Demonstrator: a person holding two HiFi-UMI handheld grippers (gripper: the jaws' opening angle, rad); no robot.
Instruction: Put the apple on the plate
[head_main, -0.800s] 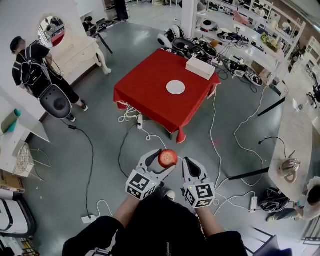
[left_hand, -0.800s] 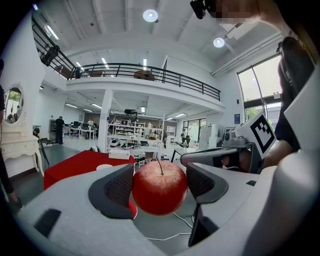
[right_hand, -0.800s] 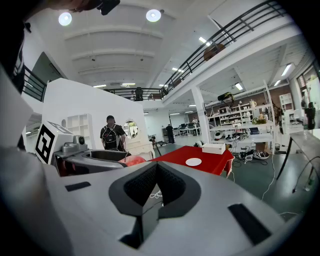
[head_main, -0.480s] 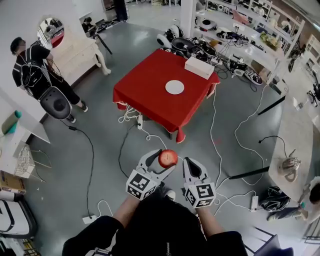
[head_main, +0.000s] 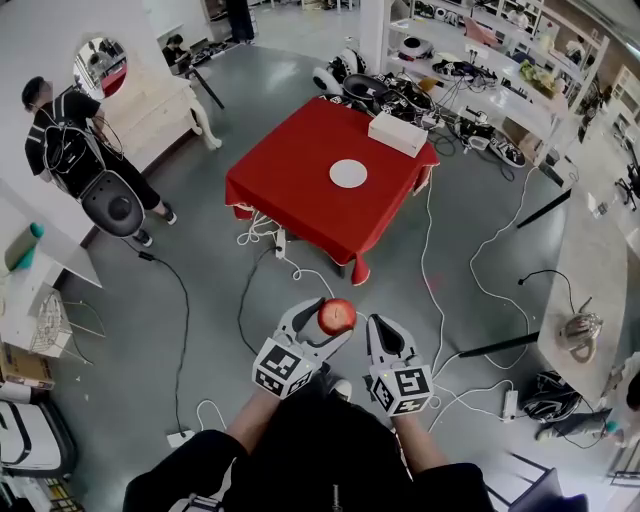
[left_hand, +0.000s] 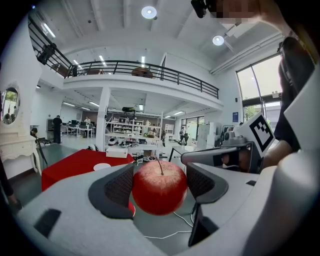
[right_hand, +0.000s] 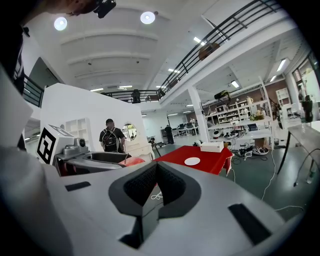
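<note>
A red apple (head_main: 337, 316) with a stem sits between the pads of my left gripper (head_main: 330, 318), which is shut on it; in the left gripper view the apple (left_hand: 159, 186) fills the gap between the two dark pads. My right gripper (head_main: 380, 330) is beside it on the right, its jaws shut with nothing between them (right_hand: 156, 189). The white plate (head_main: 348, 173) lies on the red table (head_main: 290, 190) well ahead, small in the left gripper view (left_hand: 102, 166) and in the right gripper view (right_hand: 192, 161).
A white box (head_main: 400, 132) sits at the table's far right corner. Cables (head_main: 440, 290) trail over the grey floor between me and the table. A person with a backpack (head_main: 70, 140) stands at left. Cluttered shelves (head_main: 480, 80) line the back right.
Both grippers stay together with the apple held. The view has shifted very slightly; the table and plate sit almost where they were.
</note>
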